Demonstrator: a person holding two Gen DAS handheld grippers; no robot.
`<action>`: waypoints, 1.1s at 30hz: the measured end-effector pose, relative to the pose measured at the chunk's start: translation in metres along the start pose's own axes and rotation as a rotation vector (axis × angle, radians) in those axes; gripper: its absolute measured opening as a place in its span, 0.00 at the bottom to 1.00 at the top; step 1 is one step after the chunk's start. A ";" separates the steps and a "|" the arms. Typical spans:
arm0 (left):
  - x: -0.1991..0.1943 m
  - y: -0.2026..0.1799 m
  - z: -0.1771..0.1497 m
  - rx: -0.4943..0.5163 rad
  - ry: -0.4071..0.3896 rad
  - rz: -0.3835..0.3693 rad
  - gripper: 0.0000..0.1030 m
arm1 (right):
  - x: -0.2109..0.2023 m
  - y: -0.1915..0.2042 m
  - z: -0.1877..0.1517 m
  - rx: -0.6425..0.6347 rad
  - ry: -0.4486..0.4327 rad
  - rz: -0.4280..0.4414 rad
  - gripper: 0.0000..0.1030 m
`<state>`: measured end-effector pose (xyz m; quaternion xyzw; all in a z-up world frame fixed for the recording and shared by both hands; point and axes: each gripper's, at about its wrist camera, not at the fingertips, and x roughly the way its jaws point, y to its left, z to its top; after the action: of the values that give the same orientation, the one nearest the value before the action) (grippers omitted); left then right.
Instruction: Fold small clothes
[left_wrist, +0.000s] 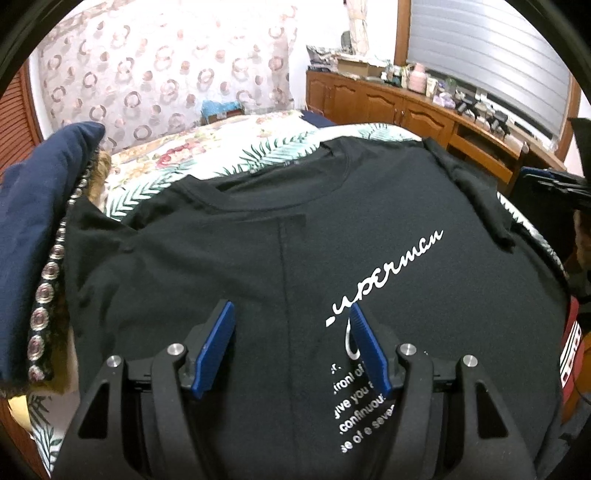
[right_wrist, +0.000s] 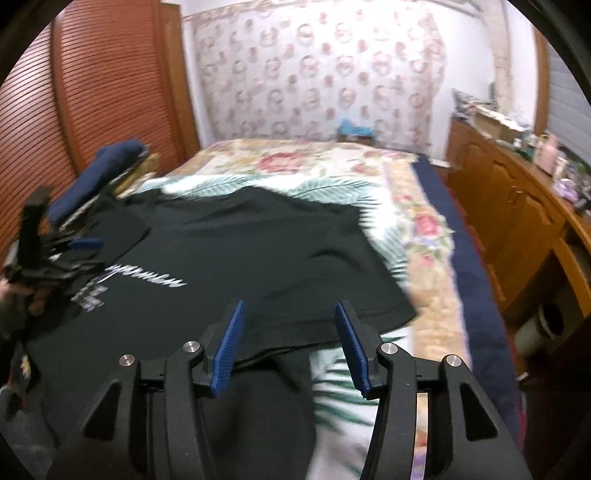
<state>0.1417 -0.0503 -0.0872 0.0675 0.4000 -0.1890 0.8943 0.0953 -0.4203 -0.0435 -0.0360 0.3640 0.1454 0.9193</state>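
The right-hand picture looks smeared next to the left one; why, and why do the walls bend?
Left wrist view: sharp; the white lettering on the black T-shirt reads cleanly between the open left gripper. Right wrist view: motion blur smears the lettering and the leaf-print bedspread, though the open right gripper stays crisp. Both views: the fisheye lens bows straight lines and darkens the corners.

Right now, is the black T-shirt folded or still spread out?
Mostly spread: the black T-shirt lies flat, print up, on the bed, neckline and hem showing. One sleeve looks turned in. Both grippers are open, off the cloth.

Left gripper jaws spread wide, empty; right gripper jaws spread wide, empty.
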 end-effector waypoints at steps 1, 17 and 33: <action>-0.004 0.000 0.000 -0.008 -0.013 0.010 0.62 | 0.004 -0.008 0.000 0.014 0.009 -0.021 0.51; -0.046 0.006 -0.009 -0.086 -0.130 0.038 0.62 | 0.074 -0.057 -0.002 0.090 0.155 -0.123 0.32; -0.072 0.023 -0.021 -0.143 -0.183 0.059 0.62 | 0.053 0.056 0.069 -0.120 0.025 0.133 0.02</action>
<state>0.0924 -0.0032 -0.0485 -0.0023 0.3269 -0.1391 0.9348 0.1609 -0.3421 -0.0271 -0.0684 0.3678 0.2273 0.8991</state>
